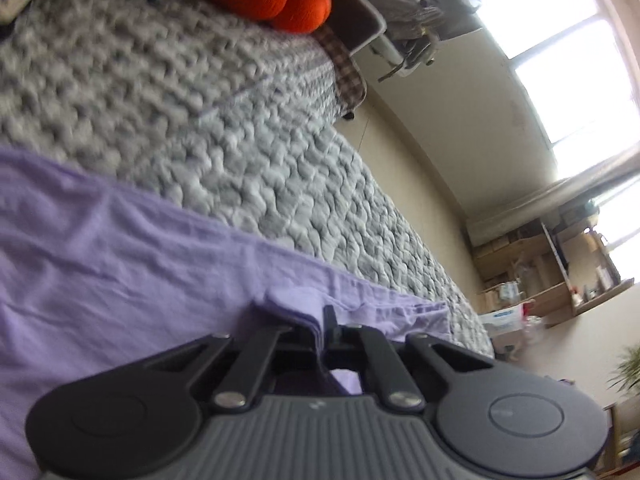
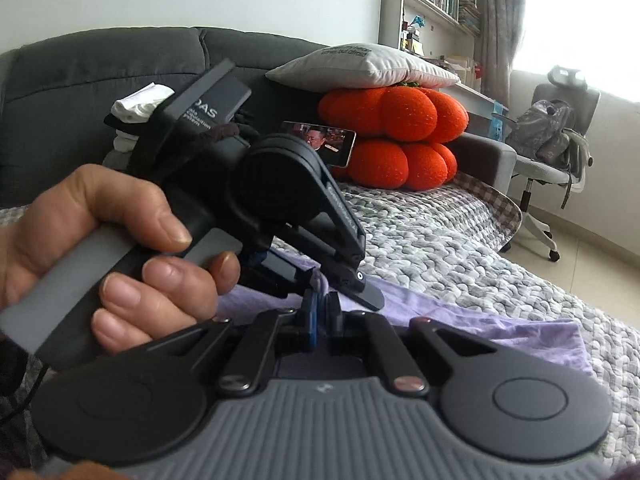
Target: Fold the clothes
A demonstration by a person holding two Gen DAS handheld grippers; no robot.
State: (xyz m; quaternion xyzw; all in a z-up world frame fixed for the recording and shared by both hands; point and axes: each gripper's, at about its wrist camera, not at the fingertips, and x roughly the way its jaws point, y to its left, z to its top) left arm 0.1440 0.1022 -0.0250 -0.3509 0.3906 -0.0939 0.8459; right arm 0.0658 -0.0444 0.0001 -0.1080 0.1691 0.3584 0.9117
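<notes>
The left claw [image 1: 322,326] is pinched tight on an edge of the lilac garment [image 1: 120,264]. The right claw [image 2: 320,312] is closed too, nipping a bit of the same cloth just beside it. The garment lies spread and wrinkled on the grey quilt [image 1: 248,160], well short of the orange cushion [image 2: 400,132]. I'd judge the folding barely begun: edges gripped, no finished fold visible.
</notes>
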